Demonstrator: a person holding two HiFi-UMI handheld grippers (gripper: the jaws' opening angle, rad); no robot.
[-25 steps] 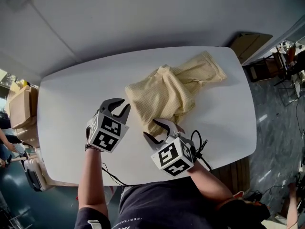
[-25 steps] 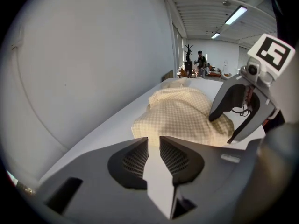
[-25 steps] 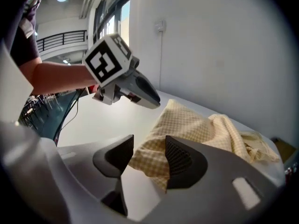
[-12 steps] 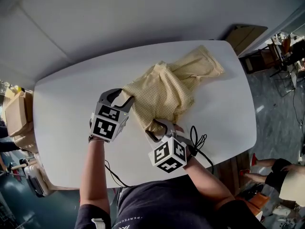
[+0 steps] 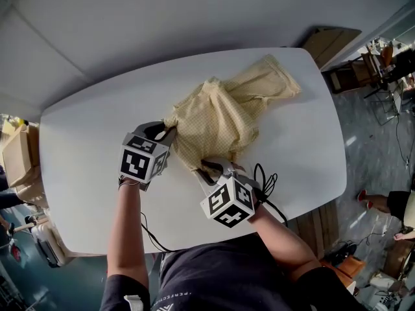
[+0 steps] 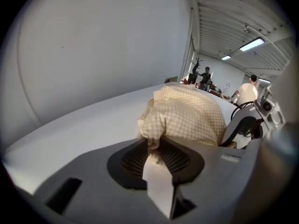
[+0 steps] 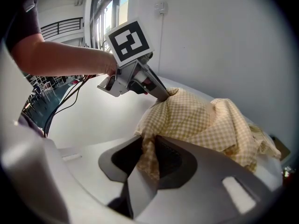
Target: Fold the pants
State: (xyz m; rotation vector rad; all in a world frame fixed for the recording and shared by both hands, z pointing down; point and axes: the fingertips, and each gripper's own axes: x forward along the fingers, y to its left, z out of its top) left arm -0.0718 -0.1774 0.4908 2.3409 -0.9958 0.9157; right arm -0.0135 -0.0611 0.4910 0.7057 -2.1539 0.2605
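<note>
crumpled checked pants [image 5: 224, 112] on white table [image 5: 84, 148]

The yellow pants [image 6: 187, 118] are pinched by the closing jaws of the left gripper [image 6: 156, 146]; the right gripper [image 6: 237, 127] is seen at three o'clock.

A white rounded-corner tabletop [image 5: 78, 193] stands beside a plain pale grey wall [image 6: 93, 45]. A dark mottled floor [image 5: 379, 141] spreads to the right, and a brown cardboard box [image 5: 18, 154] sits at the left. Long ceiling strip lights [image 6: 252, 44] glow beyond — tall windows [image 7: 100, 17] admit daylight.
</note>
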